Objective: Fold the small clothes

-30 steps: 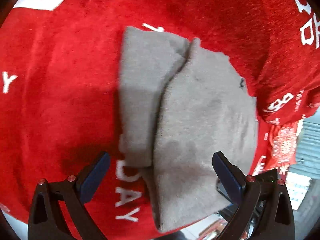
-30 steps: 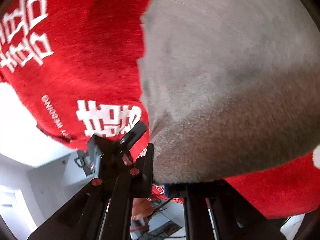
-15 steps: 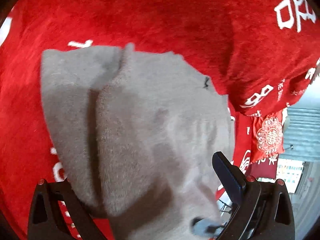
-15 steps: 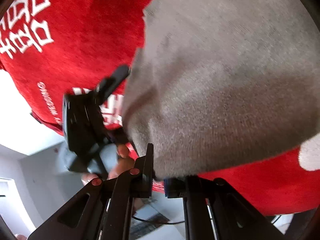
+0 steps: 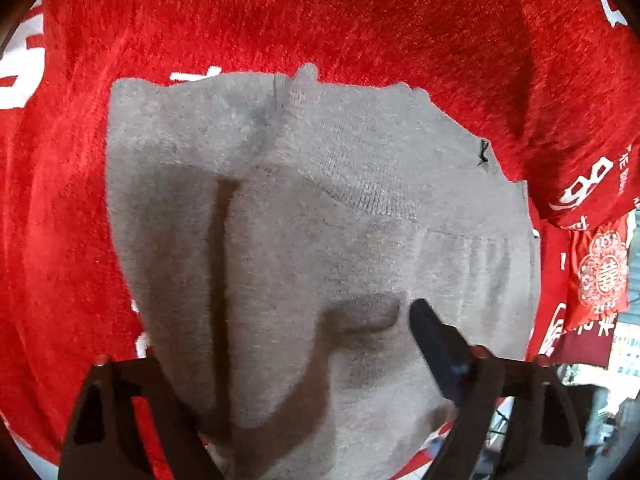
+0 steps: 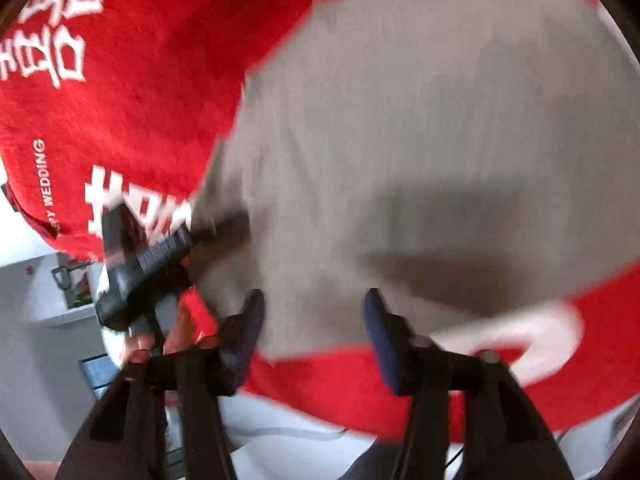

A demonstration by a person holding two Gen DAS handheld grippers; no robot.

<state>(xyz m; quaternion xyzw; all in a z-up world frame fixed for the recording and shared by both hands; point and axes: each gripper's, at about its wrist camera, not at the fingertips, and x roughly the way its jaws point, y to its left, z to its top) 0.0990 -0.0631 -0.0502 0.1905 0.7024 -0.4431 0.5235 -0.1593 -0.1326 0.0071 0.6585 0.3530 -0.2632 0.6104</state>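
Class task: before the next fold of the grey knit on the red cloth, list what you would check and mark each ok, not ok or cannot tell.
1. Right gripper has let go of the grey knit: ok, jaws opening, nothing between them.
2. Left gripper grips an edge: not ok, jaws closing, pads not yet pressing.
3. Knit lies wholly on the red cloth: cannot tell.
4. Folded layers lie flat: not ok, ridges show.
5. Grippers apart: ok.

One sweater, one blanket, two tongs.

I count one grey sweater (image 5: 320, 220) on one red blanket (image 5: 360, 20), my left tongs (image 5: 288, 364) and right tongs (image 6: 314, 320) over it.
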